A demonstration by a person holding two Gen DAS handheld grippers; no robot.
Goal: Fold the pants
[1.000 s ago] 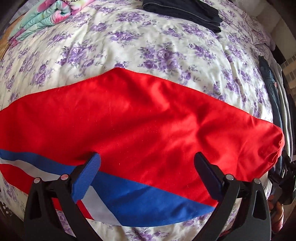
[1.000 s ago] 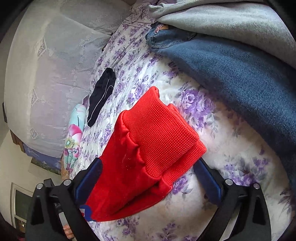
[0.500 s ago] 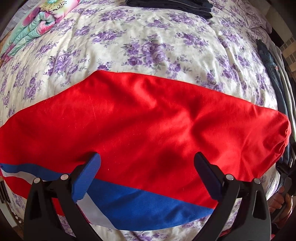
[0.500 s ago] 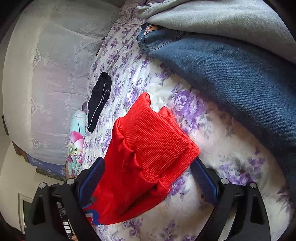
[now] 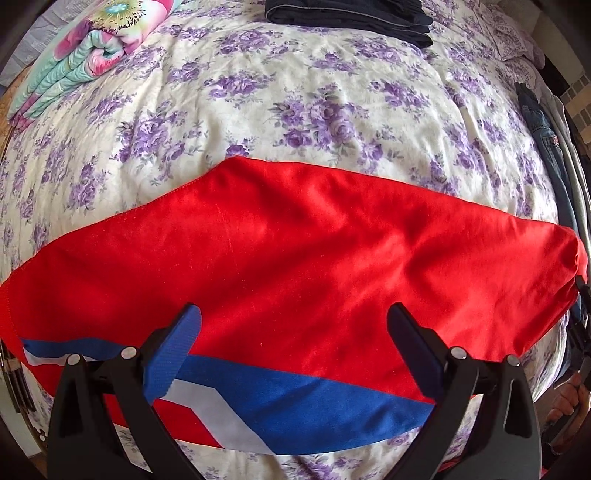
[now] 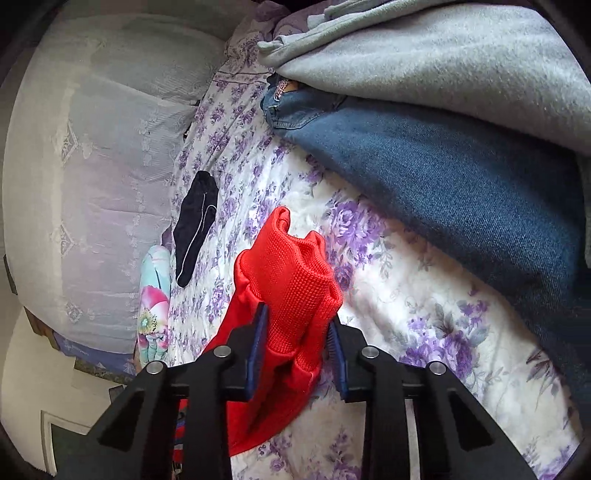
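Observation:
The red pants [image 5: 295, 266], with a blue and white stripe [image 5: 280, 406] along the near edge, lie flat across the flowered bedspread [image 5: 295, 110]. My left gripper [image 5: 293, 325] is open and hovers over the near part of the pants, holding nothing. In the right wrist view my right gripper [image 6: 297, 332] is shut on the ribbed red cuff [image 6: 295, 280] at the pants' end, which bunches up between the jaws.
A folded dark garment [image 5: 351, 14] lies at the far edge of the bed and a folded flowered blanket [image 5: 74, 55] at the far left. Blue jeans [image 6: 443, 184] and a grey garment [image 6: 424, 55] lie close by the right gripper. A white curtain [image 6: 92, 166] hangs beyond.
My right gripper has closed on the ribbed cuff, which was lying loose between its open jaws before. The left gripper has drawn back a little and stays open.

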